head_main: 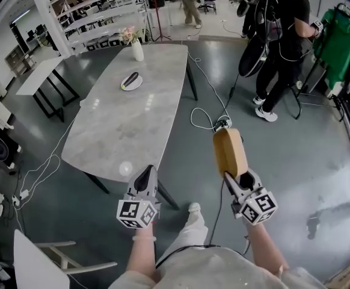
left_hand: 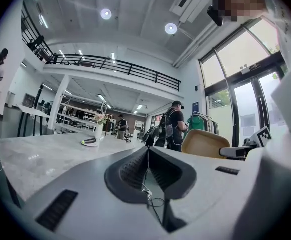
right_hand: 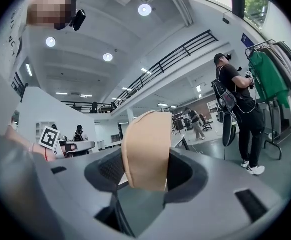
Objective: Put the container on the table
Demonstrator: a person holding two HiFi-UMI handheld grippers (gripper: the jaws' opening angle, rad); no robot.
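Note:
The container point(head_main: 230, 152) is a tan, rounded tub held on its side over the grey floor, right of the table's near end. My right gripper point(head_main: 234, 179) is shut on its rim. In the right gripper view the container point(right_hand: 146, 150) fills the gap between the dark pads. The grey marble table point(head_main: 124, 131) stretches away ahead and to the left. My left gripper point(head_main: 146, 173) hangs over the table's near edge, shut with nothing in it. In the left gripper view its pads point(left_hand: 135, 170) meet, and the container point(left_hand: 204, 144) shows to the right.
On the far part of the table lie a white plate with a dark object point(head_main: 131, 80) and a vase of flowers point(head_main: 137, 49). Cables point(head_main: 205, 117) trail across the floor. A person with a backpack point(head_main: 283, 41) stands by a clothes rack point(head_main: 338, 41). A white chair point(head_main: 49, 262) is at lower left.

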